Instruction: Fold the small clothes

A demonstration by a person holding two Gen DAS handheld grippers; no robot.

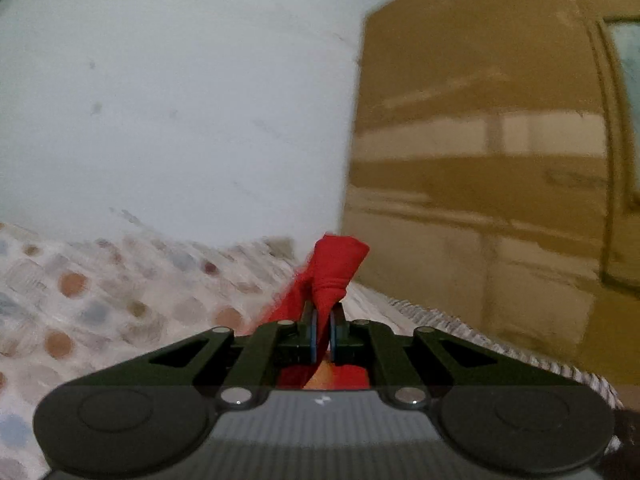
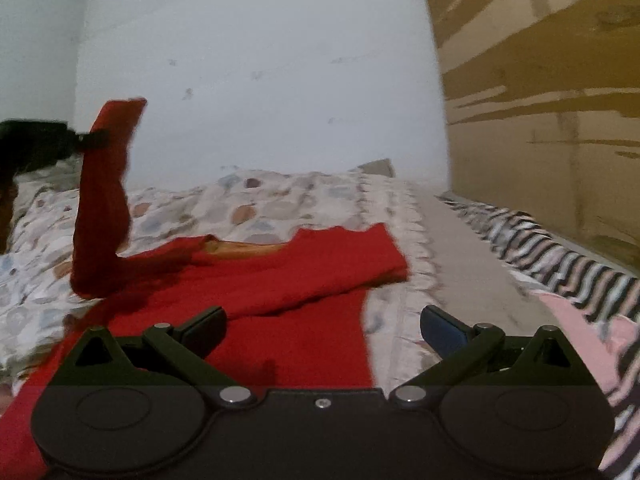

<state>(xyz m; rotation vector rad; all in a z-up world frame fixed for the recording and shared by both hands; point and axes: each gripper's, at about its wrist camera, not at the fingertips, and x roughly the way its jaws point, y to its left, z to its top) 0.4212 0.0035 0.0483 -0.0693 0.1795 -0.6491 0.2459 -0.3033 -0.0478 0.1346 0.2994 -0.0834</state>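
One garment: a small red knit top [image 2: 280,280] lay spread on the bed, its right sleeve already laid across the chest.
Left gripper [image 1: 323,320]: clamped on the raised left sleeve [image 2: 108,184].
Right gripper [image 2: 323,326]: jaws wide apart, empty, above the hem.
Progress: judged early; second sleeve and body folds remained.
Surface: spotted pale bedspread [image 2: 280,204], striped cloth [image 2: 560,256] beside it.
Room: pale wall [image 2: 260,60], brown wooden panel [image 2: 540,100].

Both wrist views look nearly level across the bed [image 2: 304,196] toward the pale wall [image 2: 260,60], close above the bedding; both share the red garment [image 2: 280,280], wall and wardrobe [image 1: 480,160].
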